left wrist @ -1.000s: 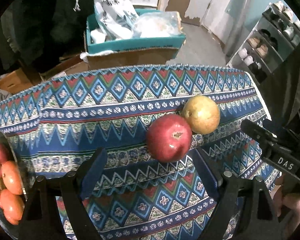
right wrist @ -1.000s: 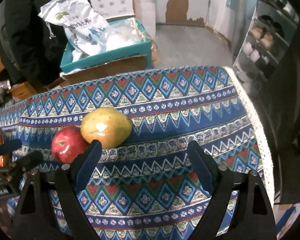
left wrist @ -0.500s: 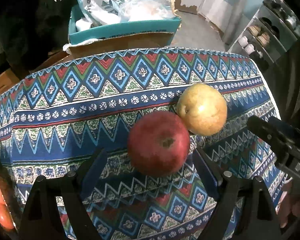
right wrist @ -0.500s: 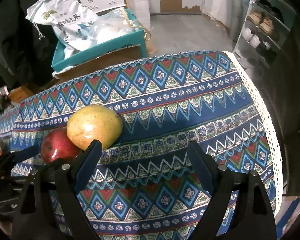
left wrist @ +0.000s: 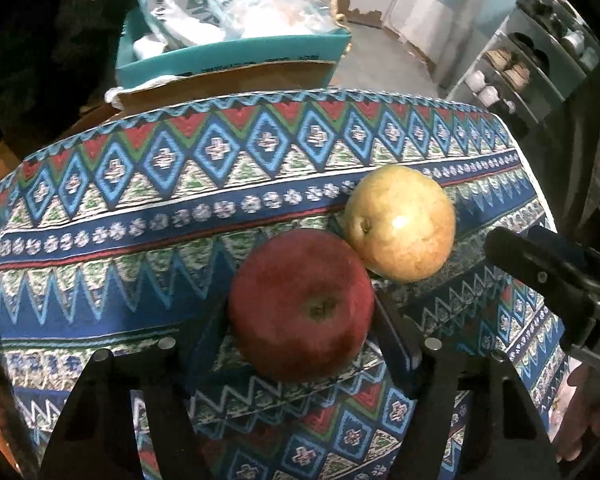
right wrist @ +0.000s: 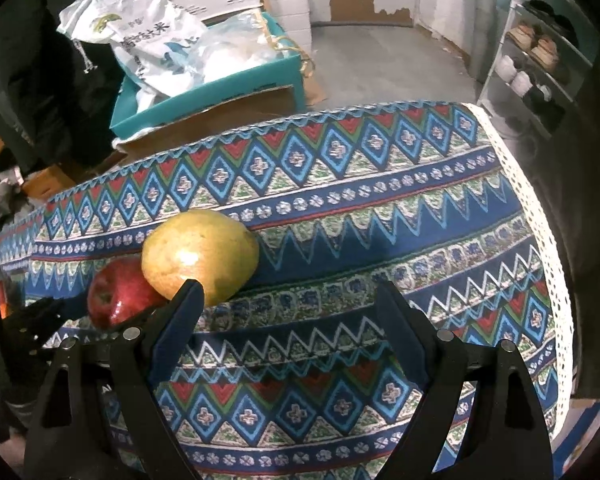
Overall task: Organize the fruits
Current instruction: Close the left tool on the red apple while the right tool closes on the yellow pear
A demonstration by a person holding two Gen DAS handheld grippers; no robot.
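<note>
Left tool [left wrist: 302, 320] closing around apple [left wrist: 302, 306], pads at its flanks for lifting; right tool [right wrist: 288, 312] spread, idle beside pear [right wrist: 200, 254].

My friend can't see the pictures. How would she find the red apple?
Look at the table with the blue, red and green patterned tablecloth. Two fruits sit touching on it. The red apple is the dark red round one lying between the closing jaws of the left gripper; its neighbour, the yellow pear, is pale and golden.
</note>
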